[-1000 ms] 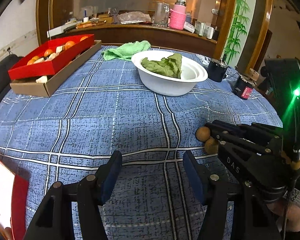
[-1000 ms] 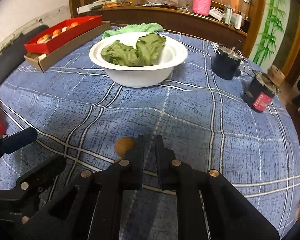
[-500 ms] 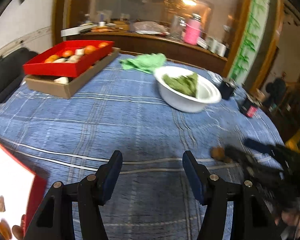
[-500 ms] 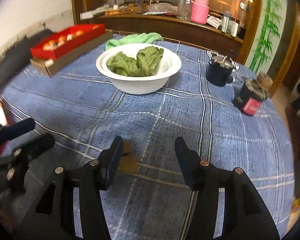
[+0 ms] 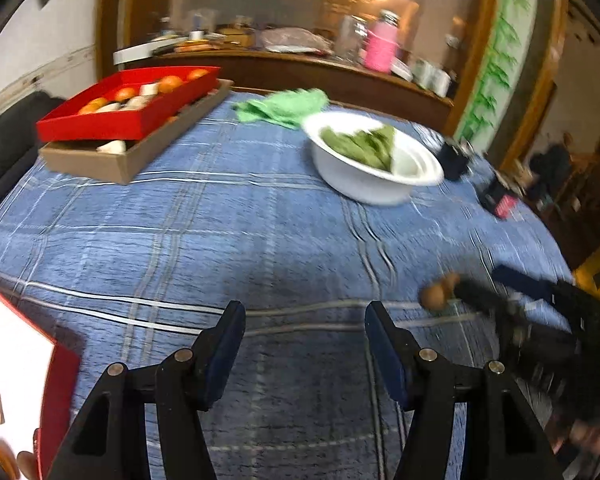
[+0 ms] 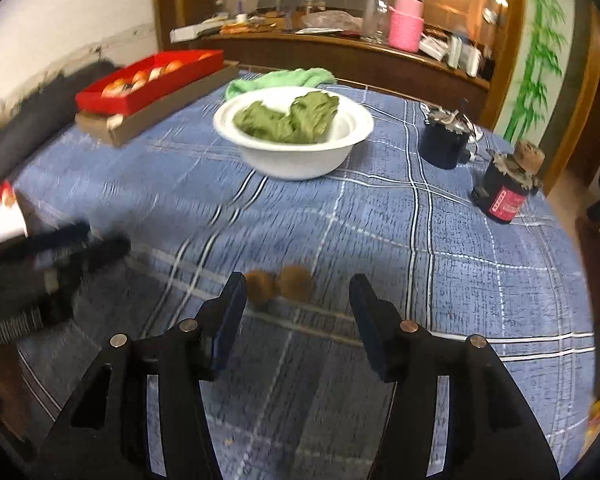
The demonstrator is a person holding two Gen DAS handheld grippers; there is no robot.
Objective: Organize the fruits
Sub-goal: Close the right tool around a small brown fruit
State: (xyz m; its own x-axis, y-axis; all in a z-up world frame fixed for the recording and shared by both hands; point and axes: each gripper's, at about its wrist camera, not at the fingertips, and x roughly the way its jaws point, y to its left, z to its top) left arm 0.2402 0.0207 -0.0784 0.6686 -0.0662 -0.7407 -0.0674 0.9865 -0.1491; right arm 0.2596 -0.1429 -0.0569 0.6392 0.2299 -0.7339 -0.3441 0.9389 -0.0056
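Since a sec ago our right gripper (image 6: 298, 300) went from pinched tight to spread wide; its jaws have just been opening, w/ nothing btwn them. Our left gripper (image 5: 305, 330) is spread too, holding nothing, just blue cloth (image 5: 260, 220) under it. Two little brown fruits (image 6: 280, 283) sit side by side on the cloth, just past our right gripper's tips, nearer its left finger. Farther ahead is a white bowl (image 6: 296, 160) w/ green leaves. Far off to the left is a red box (image 6: 148, 80) w/ orange fruits.
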